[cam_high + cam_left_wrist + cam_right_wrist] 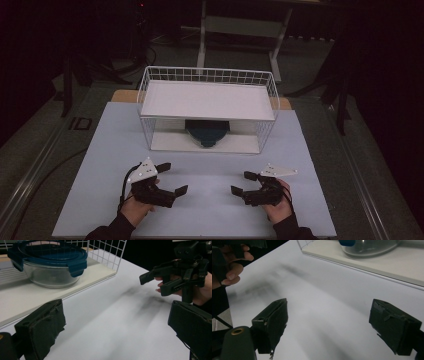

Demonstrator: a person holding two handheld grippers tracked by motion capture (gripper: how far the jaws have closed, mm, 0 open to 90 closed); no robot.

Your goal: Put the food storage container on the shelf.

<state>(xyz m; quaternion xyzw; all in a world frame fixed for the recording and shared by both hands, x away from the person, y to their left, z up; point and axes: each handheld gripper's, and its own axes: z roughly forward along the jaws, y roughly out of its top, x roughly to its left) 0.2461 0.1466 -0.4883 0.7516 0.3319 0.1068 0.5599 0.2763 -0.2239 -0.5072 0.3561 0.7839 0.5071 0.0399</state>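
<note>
Glass bowl [50, 267] with blue lid [47, 255] on rack's [207, 107] lower shelf, 12 o'clock. Heavy, slick, breakable; grip lid tabs or rim. Left gripper [172, 179], right gripper [241, 182]: jaws apart, empty.

A wire rack [207, 75] stands at the far middle of the desk [105, 150], reaching close to the far edge. Its upper shelf [207, 100] lies above a lower board [165, 141], and a lidded glass bowl [207, 132] sits on that board, about midway between the rack's ends and under the upper shelf. Nearer the front edge, the left gripper [176, 177] lies left of centre and the right gripper [241, 182] right of centre, well apart, their jaws pointing toward each other, with bare desk between them and the rack.
</note>
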